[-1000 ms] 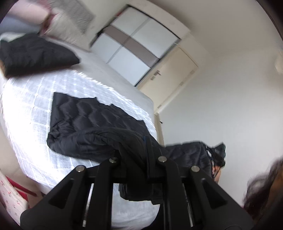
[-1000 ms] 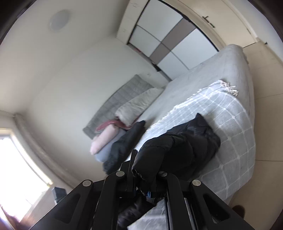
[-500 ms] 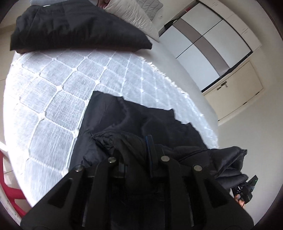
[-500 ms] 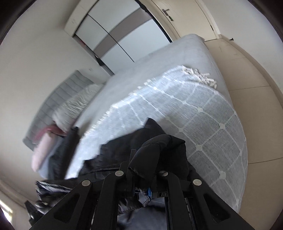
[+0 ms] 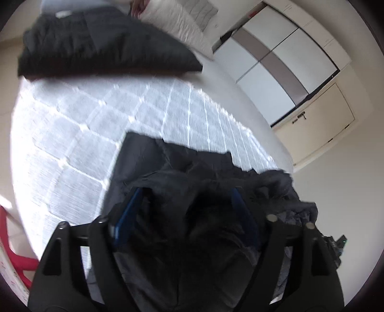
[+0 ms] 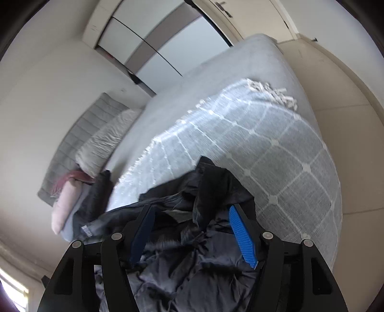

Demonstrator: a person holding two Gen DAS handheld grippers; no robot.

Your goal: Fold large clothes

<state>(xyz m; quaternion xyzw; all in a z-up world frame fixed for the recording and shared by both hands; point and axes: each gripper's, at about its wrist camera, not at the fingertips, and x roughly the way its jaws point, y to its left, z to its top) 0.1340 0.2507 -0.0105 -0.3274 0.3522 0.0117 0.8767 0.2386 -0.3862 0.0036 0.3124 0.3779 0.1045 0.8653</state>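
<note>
A black puffer jacket (image 5: pixel 168 163) lies crumpled on the checked grey blanket (image 5: pixel 72 134) at the near edge of the bed. My left gripper (image 5: pixel 186 190) hovers low over it, its jaws opening wide. A loose hump of jacket fabric sits between the blue pads (image 5: pixel 129 208), and neither pad presses on it. In the right wrist view the same jacket (image 6: pixel 211 189) is bunched under my right gripper (image 6: pixel 192 208). Those jaws are opening too. Their blue pads (image 6: pixel 242 235) stand apart on either side of the rumpled lining.
A second black garment (image 5: pixel 100 45) lies folded further up the bed, by the pillows (image 5: pixel 177 21). A pink roll (image 6: pixel 64 204) and the grey headboard (image 6: pixel 79 134) are beyond. A wardrobe (image 5: pixel 276 62) stands behind the bed. Tiled floor (image 6: pixel 348 120) runs along the side. Something red (image 5: pixel 14 252) is at lower left.
Both grippers, which held the jacket raised, came down to the bed and let go. Their jaws went from shut on the fabric to wide apart, and the jacket now rests on the blanket.
</note>
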